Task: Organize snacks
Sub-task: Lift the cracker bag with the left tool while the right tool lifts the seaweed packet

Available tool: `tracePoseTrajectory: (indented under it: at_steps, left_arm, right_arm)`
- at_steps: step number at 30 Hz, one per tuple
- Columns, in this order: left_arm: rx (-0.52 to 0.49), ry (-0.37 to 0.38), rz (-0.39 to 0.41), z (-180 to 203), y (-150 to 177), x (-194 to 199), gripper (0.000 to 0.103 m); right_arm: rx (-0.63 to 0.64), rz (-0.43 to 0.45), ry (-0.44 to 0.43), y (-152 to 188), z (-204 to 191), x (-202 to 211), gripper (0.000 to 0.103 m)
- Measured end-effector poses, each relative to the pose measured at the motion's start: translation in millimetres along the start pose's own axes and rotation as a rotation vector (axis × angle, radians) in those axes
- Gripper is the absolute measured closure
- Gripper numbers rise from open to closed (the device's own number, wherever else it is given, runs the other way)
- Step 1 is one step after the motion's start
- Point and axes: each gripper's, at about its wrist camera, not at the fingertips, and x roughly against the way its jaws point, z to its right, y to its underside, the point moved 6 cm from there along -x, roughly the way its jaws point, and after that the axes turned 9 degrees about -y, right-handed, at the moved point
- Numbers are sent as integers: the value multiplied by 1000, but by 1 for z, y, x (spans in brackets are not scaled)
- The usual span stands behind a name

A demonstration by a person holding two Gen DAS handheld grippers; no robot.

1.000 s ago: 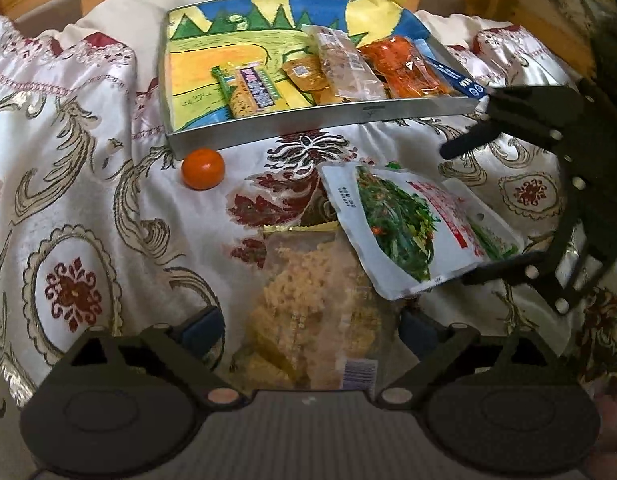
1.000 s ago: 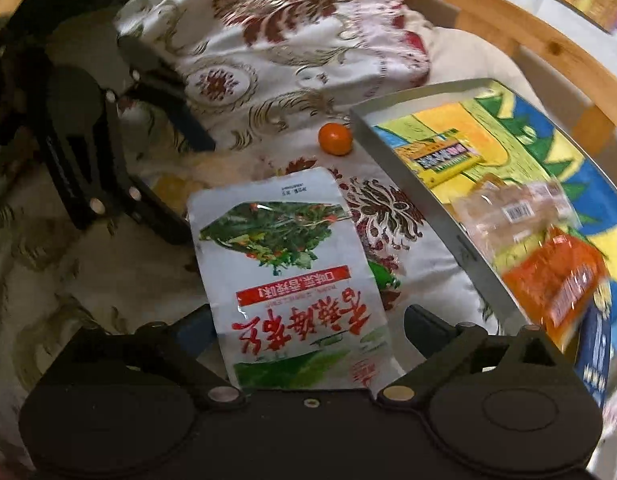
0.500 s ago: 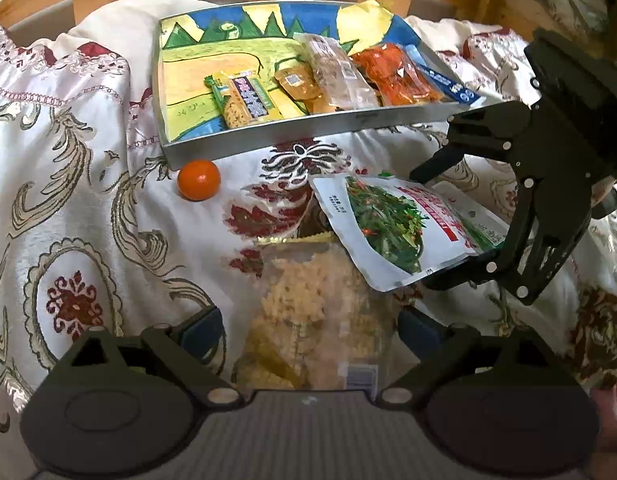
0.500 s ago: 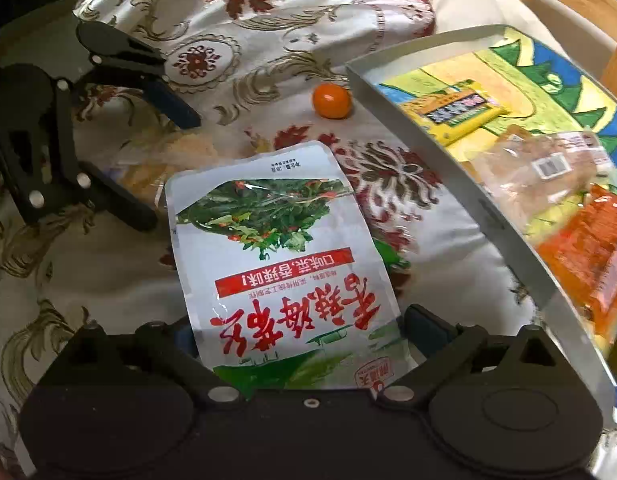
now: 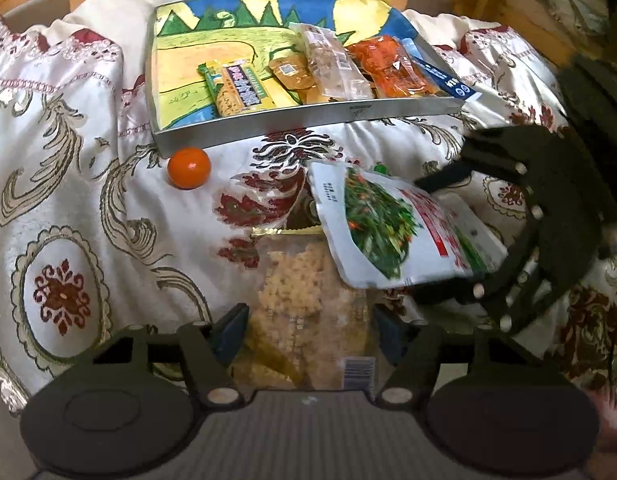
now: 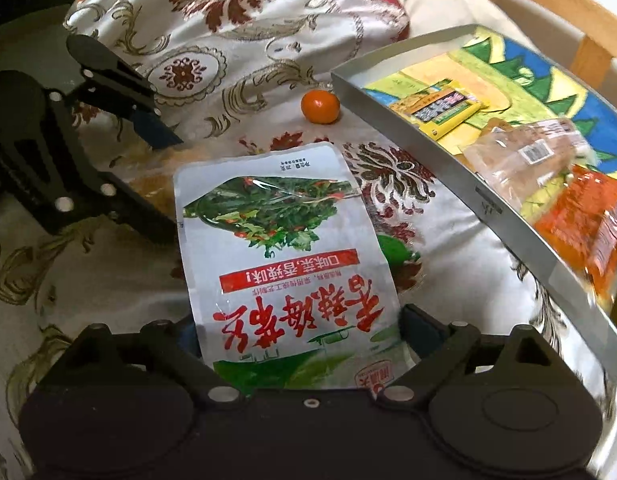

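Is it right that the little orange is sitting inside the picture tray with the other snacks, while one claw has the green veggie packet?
Not quite. The little orange is outside the picture tray, on the flowery cloth just by the tray's near corner; the left wrist view shows this clearly. The rest holds: the right claw has the green veggie packet between its fingers.

The left gripper (image 5: 308, 330) is showing black arms, two big round black parts and small shiny screws. Its fingers (image 5: 230, 330) are wearing dark blue pads. The right gripper (image 6: 300, 334) is looking just the same, black with pale round screws.
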Motion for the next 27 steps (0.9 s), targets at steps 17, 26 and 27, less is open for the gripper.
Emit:
tracePoseTrajectory:
  at_steps: [17, 26, 27]
  left_arm:
    - [51, -26, 36, -1, -7, 15, 35]
    - [115, -39, 113, -10, -16, 25, 35]
    - [121, -39, 128, -11, -18, 27, 35]
  right_arm:
    - [-84, 188, 280, 2, -33, 37, 9]
    - [-116, 239, 360, 4, -24, 51, 9]
    - [-120, 247, 363, 3, -24, 53, 9]
